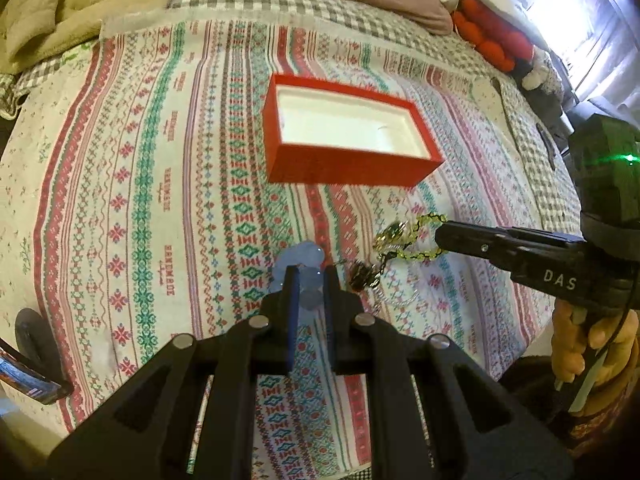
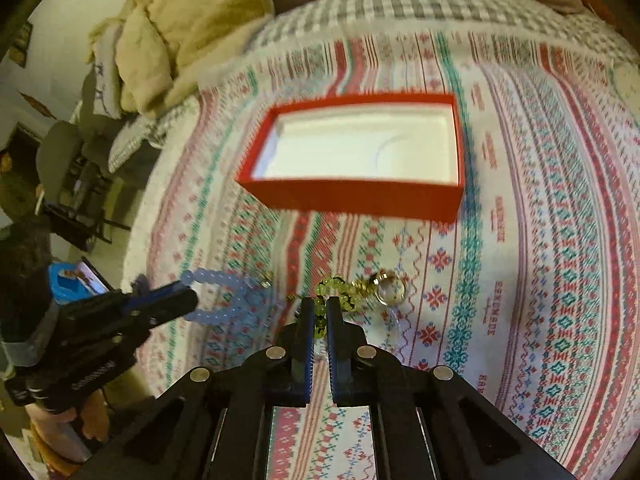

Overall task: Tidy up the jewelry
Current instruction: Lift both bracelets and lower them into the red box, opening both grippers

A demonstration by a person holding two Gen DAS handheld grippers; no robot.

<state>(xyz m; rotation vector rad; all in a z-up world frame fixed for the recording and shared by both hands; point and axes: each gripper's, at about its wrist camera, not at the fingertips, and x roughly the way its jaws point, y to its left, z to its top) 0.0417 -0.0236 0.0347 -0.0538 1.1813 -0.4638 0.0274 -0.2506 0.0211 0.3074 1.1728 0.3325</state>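
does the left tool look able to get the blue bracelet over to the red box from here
Probably yes. The left tool is shut on the blue bead bracelet, and only bare patterned cloth lies between it and the open red box; the right tool sits off to the side.

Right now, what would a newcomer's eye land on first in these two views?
The open red box with its bare white lining, sitting mid-bed on the patterned blanket. Then the two grippers just short of it: the left gripper pinching a pale blue bead bracelet, the right gripper pinching a yellow-green bead bracelet with gold charms dangling from it.
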